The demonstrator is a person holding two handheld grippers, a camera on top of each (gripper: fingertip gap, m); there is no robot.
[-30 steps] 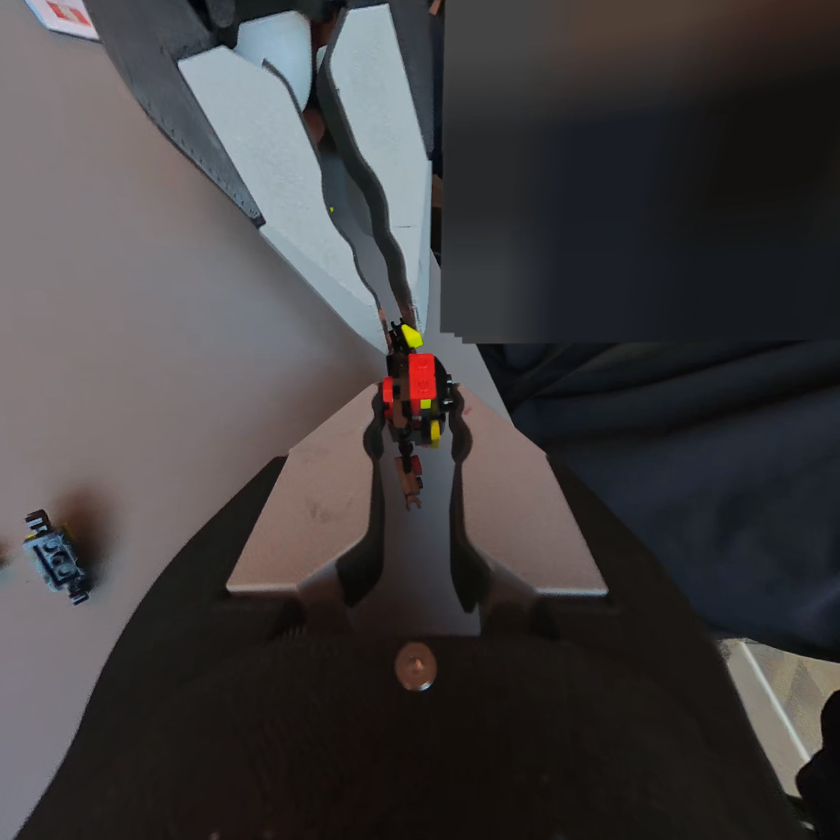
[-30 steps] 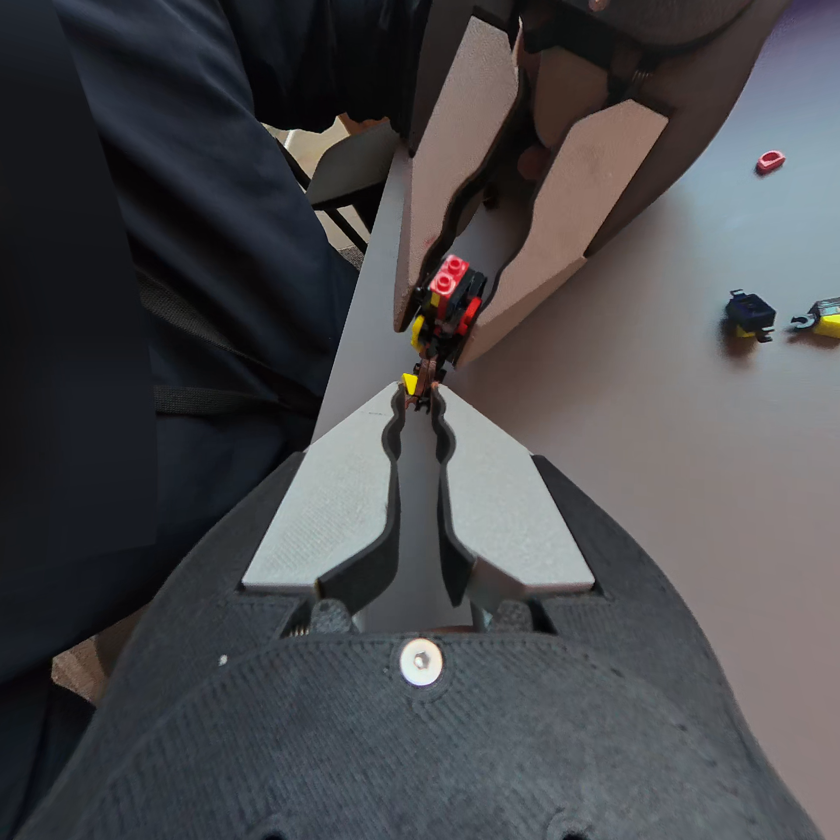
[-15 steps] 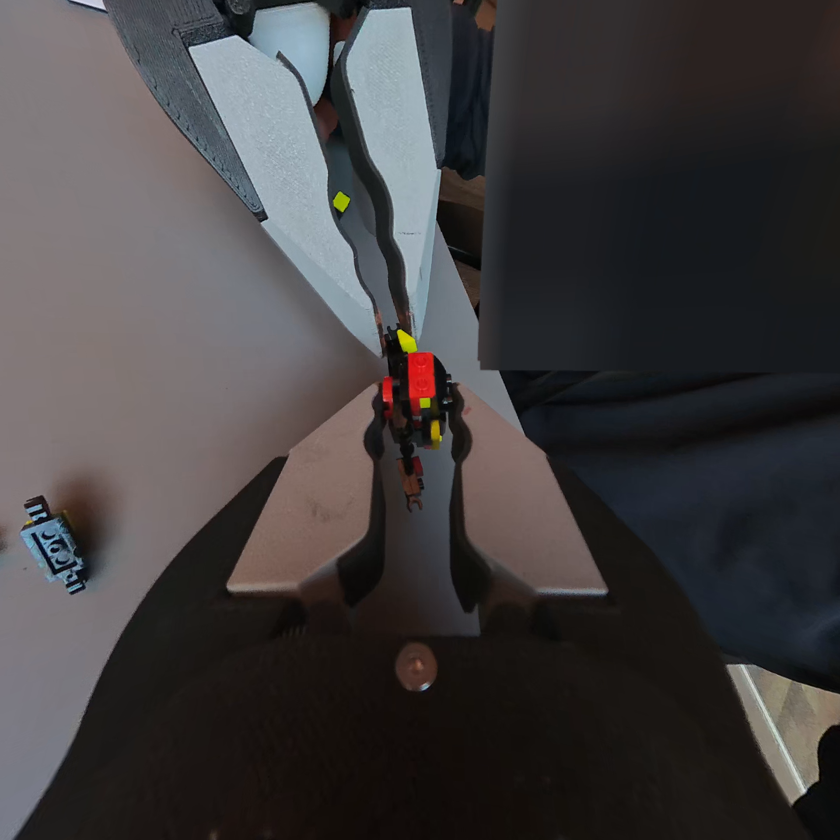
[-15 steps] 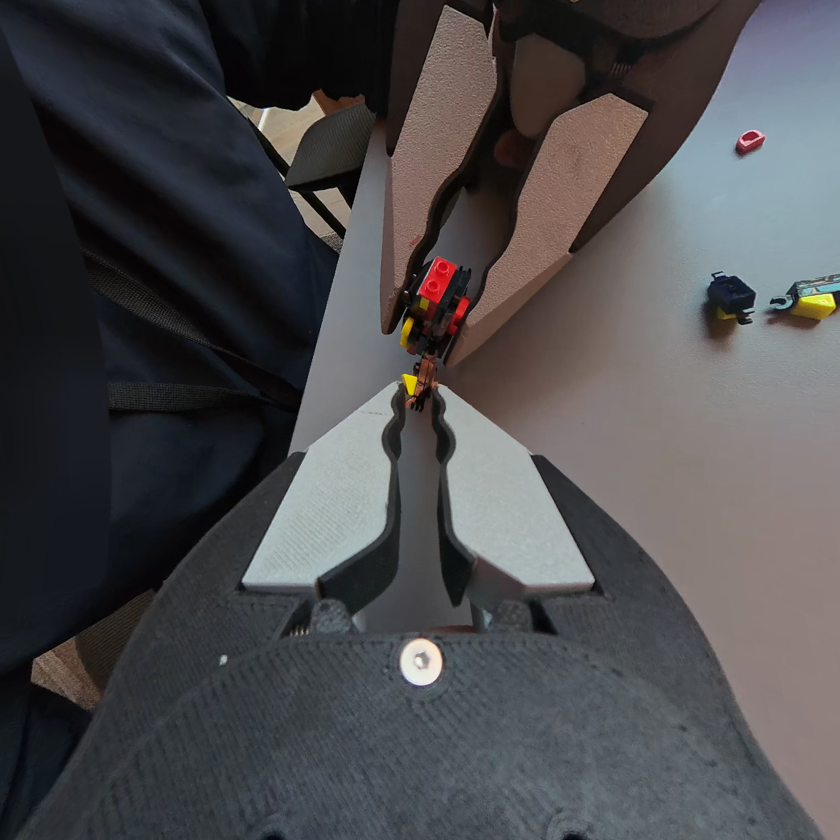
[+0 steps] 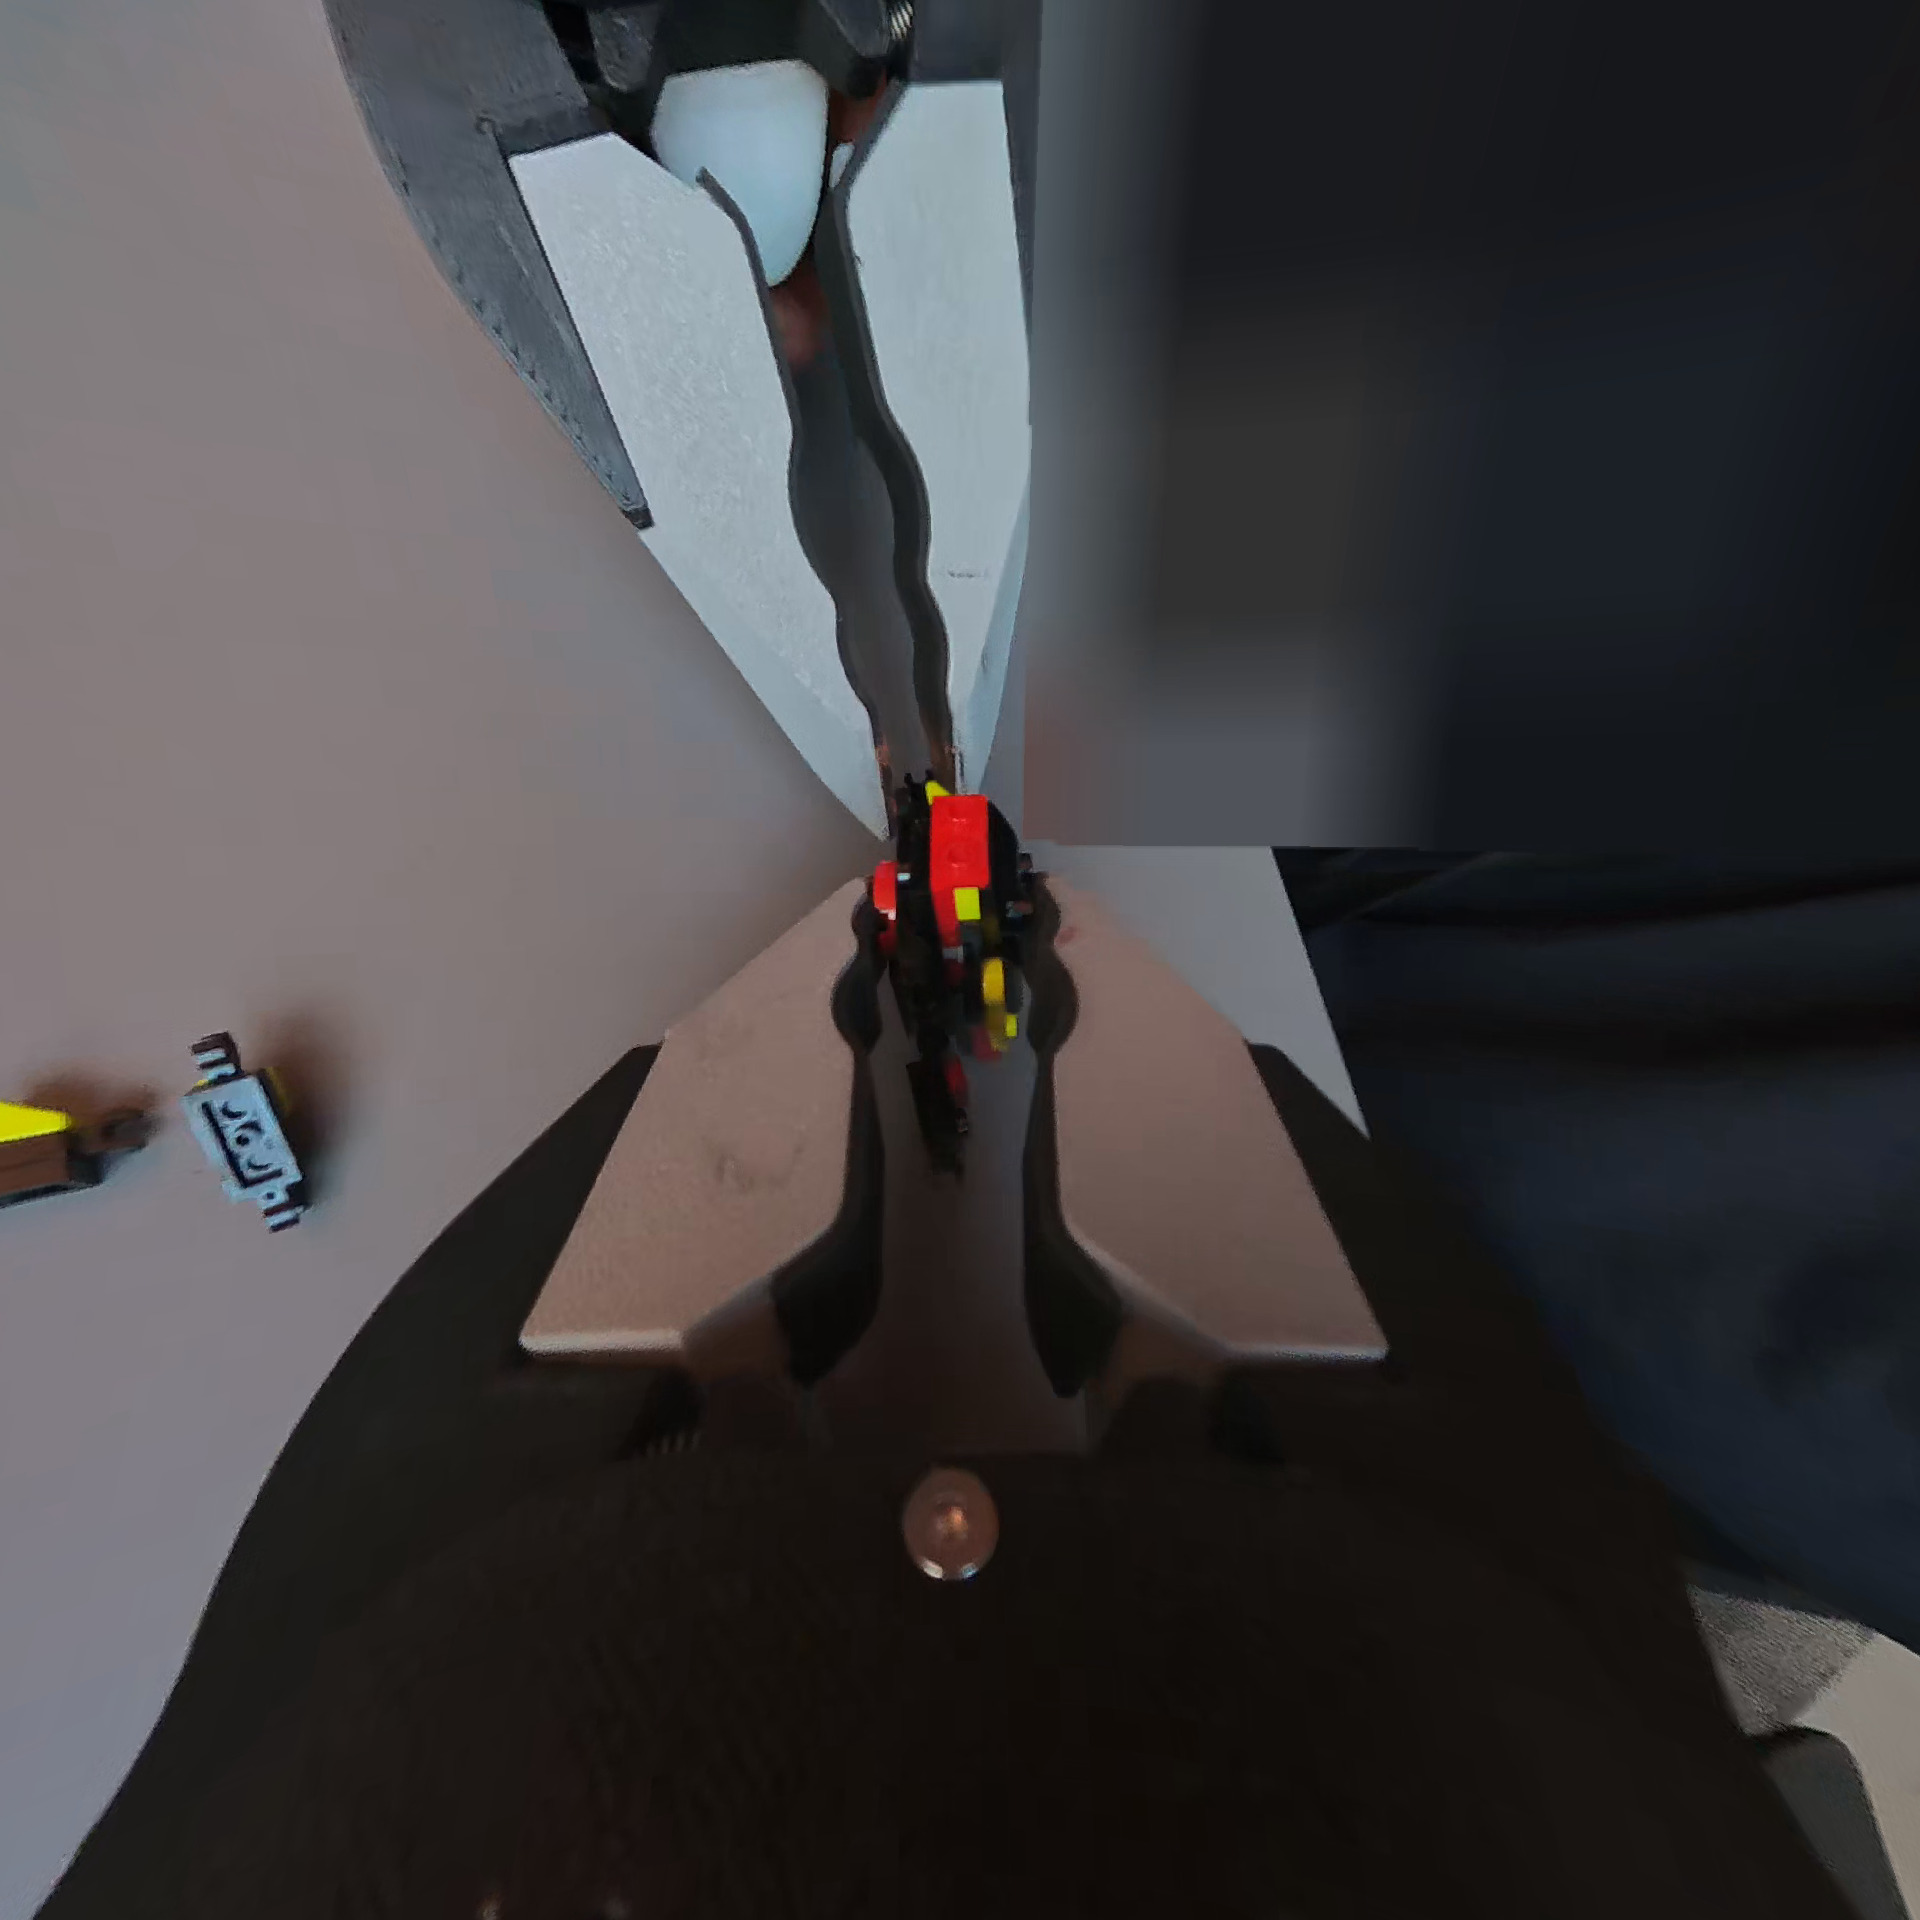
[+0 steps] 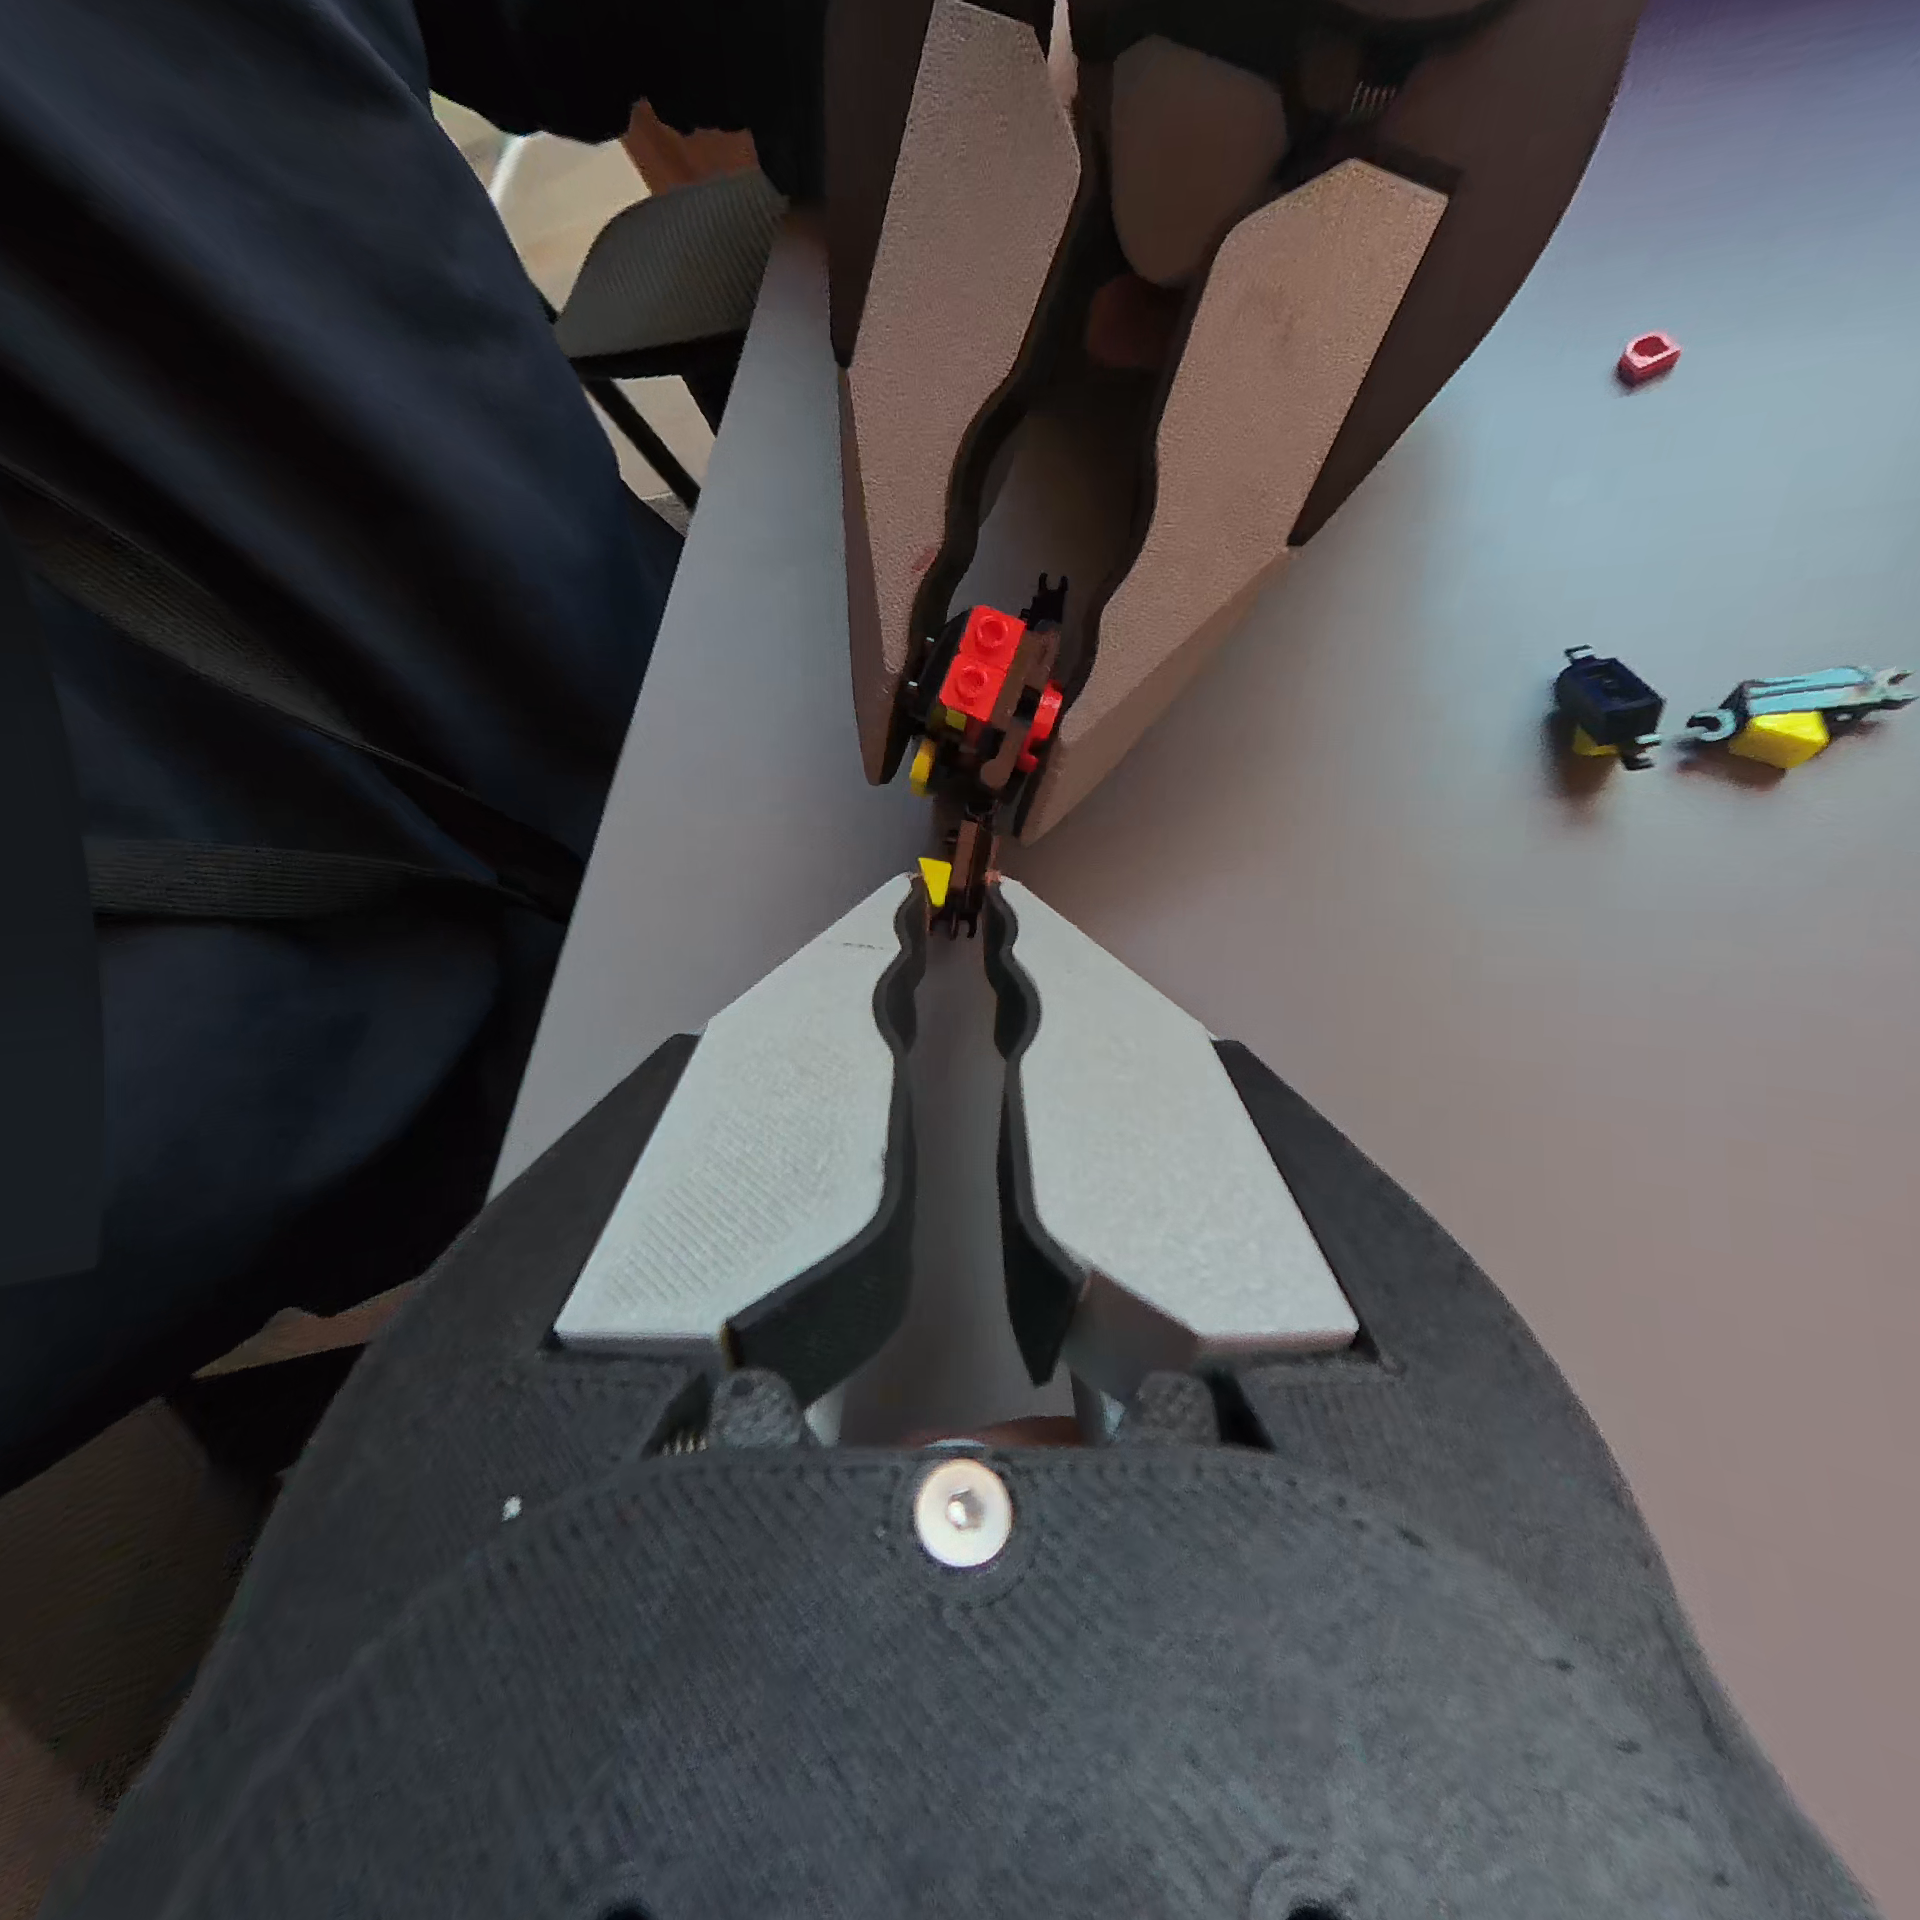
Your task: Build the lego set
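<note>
Two grippers meet tip to tip over a grey table, with a small lego model held between them.

The lego model [image 5: 951, 914], built of red, black and yellow bricks, is pinched between the fingertips of the left gripper [image 5: 951, 935], above the table [image 5: 312, 623] near its edge. A thin brown and black arm with a yellow tip [image 6: 961, 883], sticking out of the model, is clamped by the nearly closed fingertips of the right gripper [image 6: 954, 904]. In the right wrist view the model [image 6: 987, 691] is seen gripped from both sides by the left gripper [image 6: 971, 758]. A dark blue piece [image 6: 1605, 707], a yellow and teal piece [image 6: 1782, 717] and a small red piece [image 6: 1649, 356] lie loose on the table [image 6: 1455, 1039], well apart from the grippers. Dark clothing [image 6: 260, 623] of a person is seen beside the table edge.
</note>
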